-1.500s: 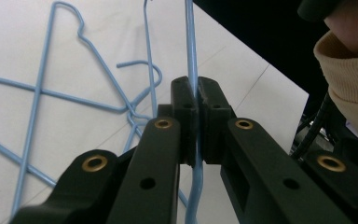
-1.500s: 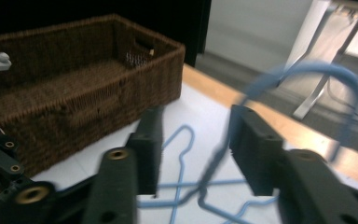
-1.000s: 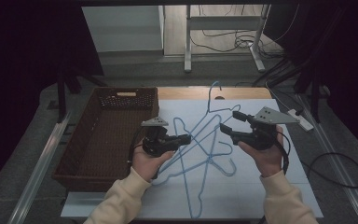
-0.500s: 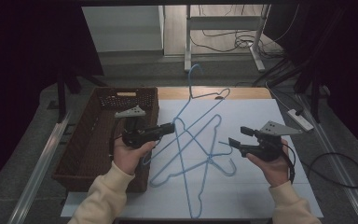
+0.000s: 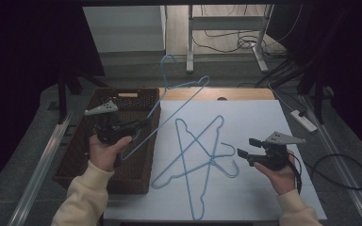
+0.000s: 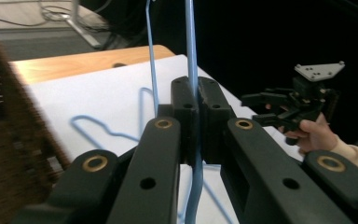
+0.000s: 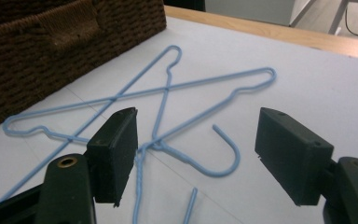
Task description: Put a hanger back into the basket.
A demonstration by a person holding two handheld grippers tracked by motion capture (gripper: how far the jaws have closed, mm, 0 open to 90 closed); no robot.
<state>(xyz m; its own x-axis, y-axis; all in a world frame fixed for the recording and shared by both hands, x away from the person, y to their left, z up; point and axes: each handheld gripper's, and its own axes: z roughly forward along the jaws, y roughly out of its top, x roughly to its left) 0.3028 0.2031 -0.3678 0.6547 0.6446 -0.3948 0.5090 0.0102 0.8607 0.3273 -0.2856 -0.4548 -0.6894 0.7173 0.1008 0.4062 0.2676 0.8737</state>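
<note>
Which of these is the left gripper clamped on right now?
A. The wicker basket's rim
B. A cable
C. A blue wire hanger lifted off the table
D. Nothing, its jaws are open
C: the left gripper is shut on a blue wire hanger raised above the wicker basket, its wire pinched between the pads.

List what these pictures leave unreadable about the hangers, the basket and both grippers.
- Lifted hanger: in the left gripper view its hook runs off the top edge.
- Basket: blurred in the left gripper view; floor partly hidden by the left hand-held gripper in the high view.
- Crossed hangers: lower ends cut by the bottom edge in the right gripper view, behind the right hand-held gripper.
</note>
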